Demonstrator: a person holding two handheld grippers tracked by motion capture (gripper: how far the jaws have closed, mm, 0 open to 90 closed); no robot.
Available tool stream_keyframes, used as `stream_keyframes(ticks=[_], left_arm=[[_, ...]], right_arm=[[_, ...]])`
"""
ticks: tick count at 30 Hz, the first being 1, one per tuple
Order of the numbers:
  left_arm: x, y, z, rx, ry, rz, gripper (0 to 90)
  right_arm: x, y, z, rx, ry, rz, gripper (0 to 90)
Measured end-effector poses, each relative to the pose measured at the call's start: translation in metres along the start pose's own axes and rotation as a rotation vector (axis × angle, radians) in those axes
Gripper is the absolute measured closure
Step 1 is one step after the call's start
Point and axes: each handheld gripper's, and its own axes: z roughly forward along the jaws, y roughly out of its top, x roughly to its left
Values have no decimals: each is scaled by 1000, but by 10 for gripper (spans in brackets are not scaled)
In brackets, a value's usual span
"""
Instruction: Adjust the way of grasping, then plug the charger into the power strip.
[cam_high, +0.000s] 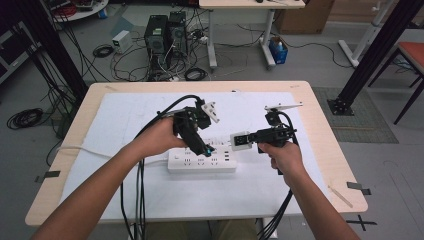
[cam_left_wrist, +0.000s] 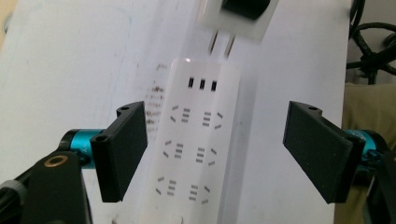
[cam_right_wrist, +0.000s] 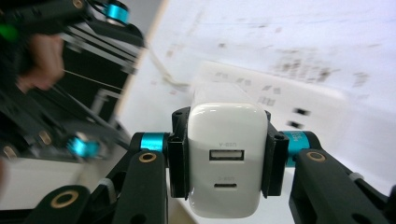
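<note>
A white power strip lies flat on the white mat, near the middle of the table. My left gripper hangs just above its left part, open. In the left gripper view the strip runs between the two spread pads without touching them, and the gripper holds nothing. My right gripper is shut on a white USB charger, held just above the strip's right end. The charger's two prongs point towards the strip. In the right gripper view the pads clamp the charger on both sides.
The strip's white cord trails left across the mat. The wooden table edge frames the mat. Black gripper cables hang over the near edge. Computer towers and loose cables stand on the floor beyond the table.
</note>
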Motion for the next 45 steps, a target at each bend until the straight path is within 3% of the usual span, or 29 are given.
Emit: stream_keyframes(ticks=[2,3,4,6,7,8,9,11,12,15,16,19,21,24,30,35,40,45], left_arm=[[3,-4,-2,17,-4,-8,220],[6,-10,-5,30,-10,-31,220],[10,-17,-7,48,-18,-51,221],[13,-23,-10,67,-21,-59,220],[16,-28,-12,85,-26,-68,221],[18,-33,-13,105,-31,-81,221],[22,-43,-16,137,-19,-93,220],[24,-47,-18,152,-17,-94,220],[27,-56,-21,173,-25,-109,220],[31,-66,-26,185,-30,-121,221],[32,-69,-27,189,-28,-134,221],[39,-81,-35,182,-15,-120,221],[39,-81,-35,182,-15,-120,221],[39,-96,-39,208,-10,-97,221],[42,-109,-39,228,2,-152,221],[46,-120,-44,221,32,-213,221],[49,-123,-51,192,28,-225,220],[49,-126,-50,214,31,-218,220]], right_arm=[[1,1,-3,4,-23,-18,622],[2,2,-6,14,-52,-40,622],[4,4,-12,43,-113,-100,623],[5,4,-14,57,-141,-117,623],[6,6,-21,93,-196,-164,623],[6,6,-21,93,-196,-164,623],[8,8,-27,121,-258,-219,623],[8,9,-30,136,-284,-247,623],[11,11,-36,167,-345,-298,623],[13,15,-43,201,-404,-366,623],[13,15,-43,201,-404,-366,623],[15,19,-53,235,-464,-438,622],[15,20,-54,237,-475,-448,622],[12,24,-62,269,-505,-475,622],[10,24,-66,297,-523,-488,621],[11,21,-59,354,-554,-553,621],[16,22,-55,345,-550,-590,621],[21,23,-52,330,-546,-606,620]])
